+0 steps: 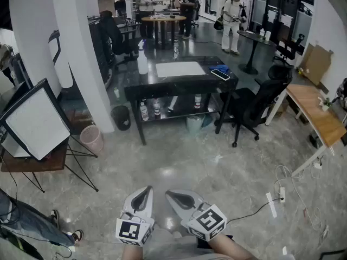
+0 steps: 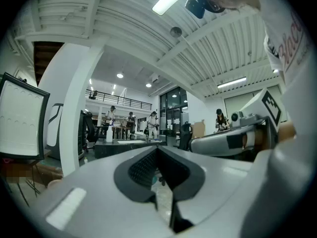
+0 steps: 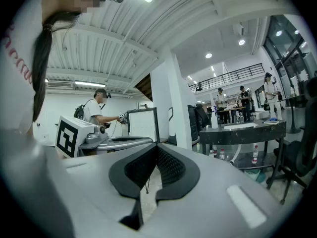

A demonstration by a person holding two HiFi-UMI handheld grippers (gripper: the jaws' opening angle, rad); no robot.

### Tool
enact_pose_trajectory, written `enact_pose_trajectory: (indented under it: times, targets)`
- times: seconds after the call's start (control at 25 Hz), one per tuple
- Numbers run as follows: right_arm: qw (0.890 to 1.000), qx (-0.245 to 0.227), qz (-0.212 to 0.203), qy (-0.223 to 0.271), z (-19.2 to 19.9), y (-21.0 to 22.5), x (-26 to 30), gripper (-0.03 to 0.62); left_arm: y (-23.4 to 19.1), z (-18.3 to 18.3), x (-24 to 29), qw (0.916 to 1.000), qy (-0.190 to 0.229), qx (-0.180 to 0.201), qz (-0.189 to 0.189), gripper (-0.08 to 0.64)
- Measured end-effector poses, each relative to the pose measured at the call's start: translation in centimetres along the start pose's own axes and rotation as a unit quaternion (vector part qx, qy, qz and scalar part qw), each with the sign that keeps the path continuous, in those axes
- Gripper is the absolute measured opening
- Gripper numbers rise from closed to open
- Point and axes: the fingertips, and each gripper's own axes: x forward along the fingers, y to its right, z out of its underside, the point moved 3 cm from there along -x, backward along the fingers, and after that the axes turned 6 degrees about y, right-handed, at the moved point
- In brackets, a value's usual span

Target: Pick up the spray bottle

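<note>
The white spray bottle [image 1: 142, 63] stands upright at the left end of a black table [image 1: 162, 89] across the room; it also shows small and far off as the bottle [image 2: 109, 133] in the left gripper view and as the bottle [image 3: 214, 119] in the right gripper view. My left gripper [image 1: 147, 189] and right gripper [image 1: 168, 193] hang side by side low at the near edge of the head view, far from the table. In their own views the left gripper [image 2: 157, 149] and the right gripper [image 3: 157, 147] are shut with nothing between the pads.
A white sheet [image 1: 180, 69] and a phone [image 1: 220, 73] lie on the table, with small bottles on its lower shelf. A black office chair [image 1: 255, 104] stands to its right, a pink bin [image 1: 92, 138] and a tilted light panel [image 1: 35, 121] to its left. Cables [image 1: 271, 203] run over the floor at right.
</note>
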Motion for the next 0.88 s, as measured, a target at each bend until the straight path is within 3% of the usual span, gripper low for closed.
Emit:
enact_pose_trajectory:
  times: [0.44, 0.88]
  targets:
    - [1.0, -0.001, -0.006, 0.003, 0.1, 0.2, -0.6, 0.0, 0.8, 0.9, 0.7, 0.9999, 0.005, -0.005, 0.013, -0.002]
    - [1.0, 0.011, -0.005, 0.005, -0.2, 6.3, 3.8, 0.0, -2.9, 1.3, 8.1, 0.9997, 0.012, -0.007, 0.018, -0.002]
